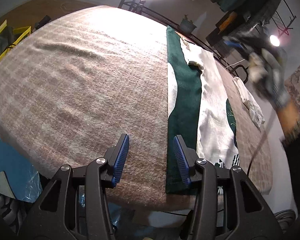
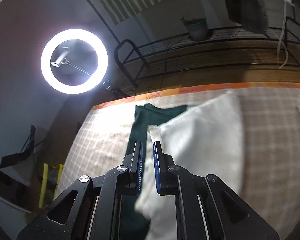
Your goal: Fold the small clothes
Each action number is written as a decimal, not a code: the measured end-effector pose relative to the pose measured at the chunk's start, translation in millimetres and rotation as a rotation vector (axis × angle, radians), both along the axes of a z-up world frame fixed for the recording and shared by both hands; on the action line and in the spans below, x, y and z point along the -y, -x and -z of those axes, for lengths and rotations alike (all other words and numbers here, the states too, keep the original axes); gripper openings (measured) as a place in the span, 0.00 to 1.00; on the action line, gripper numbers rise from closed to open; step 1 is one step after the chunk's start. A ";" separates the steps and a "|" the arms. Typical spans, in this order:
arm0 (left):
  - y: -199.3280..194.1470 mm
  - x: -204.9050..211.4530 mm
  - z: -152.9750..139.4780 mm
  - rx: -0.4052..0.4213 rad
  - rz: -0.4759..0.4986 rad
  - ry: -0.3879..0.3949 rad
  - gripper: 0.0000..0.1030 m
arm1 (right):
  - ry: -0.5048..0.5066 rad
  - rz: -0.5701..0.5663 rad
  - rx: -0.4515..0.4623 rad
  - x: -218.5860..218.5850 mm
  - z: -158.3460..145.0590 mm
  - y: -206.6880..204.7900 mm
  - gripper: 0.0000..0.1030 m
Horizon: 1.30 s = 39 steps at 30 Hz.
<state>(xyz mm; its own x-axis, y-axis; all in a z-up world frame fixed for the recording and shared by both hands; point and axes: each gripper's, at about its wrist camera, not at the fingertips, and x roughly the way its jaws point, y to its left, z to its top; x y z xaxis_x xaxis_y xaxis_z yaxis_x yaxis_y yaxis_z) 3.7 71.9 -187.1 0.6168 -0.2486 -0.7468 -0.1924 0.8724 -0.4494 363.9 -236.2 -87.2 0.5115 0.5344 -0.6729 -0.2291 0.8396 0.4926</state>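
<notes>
A dark green and white garment lies flat in a long strip on the checked blanket of the table. My left gripper is open and empty, hovering low over the garment's near left edge. In the right wrist view, my right gripper is nearly closed on a white fold of the garment, lifted over the green part. The right gripper also shows blurred at the far right in the left wrist view. A second small white cloth lies crumpled further right.
A bright ring light stands behind the table. A black metal rack with a potted plant runs along the far side. A yellow frame stands left of the table, a blue mat below it.
</notes>
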 end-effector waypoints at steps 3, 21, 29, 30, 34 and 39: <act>3.3 -4.6 -2.9 -0.002 0.013 0.015 0.46 | 0.003 0.003 -0.005 33.1 -8.3 57.6 0.09; 4.1 18.0 25.2 -0.184 0.203 0.184 0.46 | 0.017 -0.087 -0.253 88.5 85.7 304.1 0.46; 2.0 25.9 28.6 -0.181 0.254 0.185 0.32 | -0.033 -0.137 -0.321 85.1 113.8 318.7 0.44; 1.6 26.7 28.5 -0.175 0.255 0.182 0.31 | -0.044 -0.133 -0.310 85.9 115.0 320.4 0.44; -3.7 31.7 33.0 -0.185 0.264 0.184 0.12 | -0.103 -0.129 -0.316 93.6 118.3 322.7 0.23; -4.9 39.1 28.9 -0.175 0.285 0.145 0.00 | -0.080 -0.176 -0.296 85.6 125.0 326.0 0.01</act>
<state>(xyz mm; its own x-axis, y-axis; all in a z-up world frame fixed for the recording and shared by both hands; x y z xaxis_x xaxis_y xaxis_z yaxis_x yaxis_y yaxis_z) 8.6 32.8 -216.1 0.3739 -0.5034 -0.7790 -0.0358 0.8314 -0.5545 37.9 -321.9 -212.1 0.1954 0.6543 -0.7305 -0.2045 0.7557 0.6222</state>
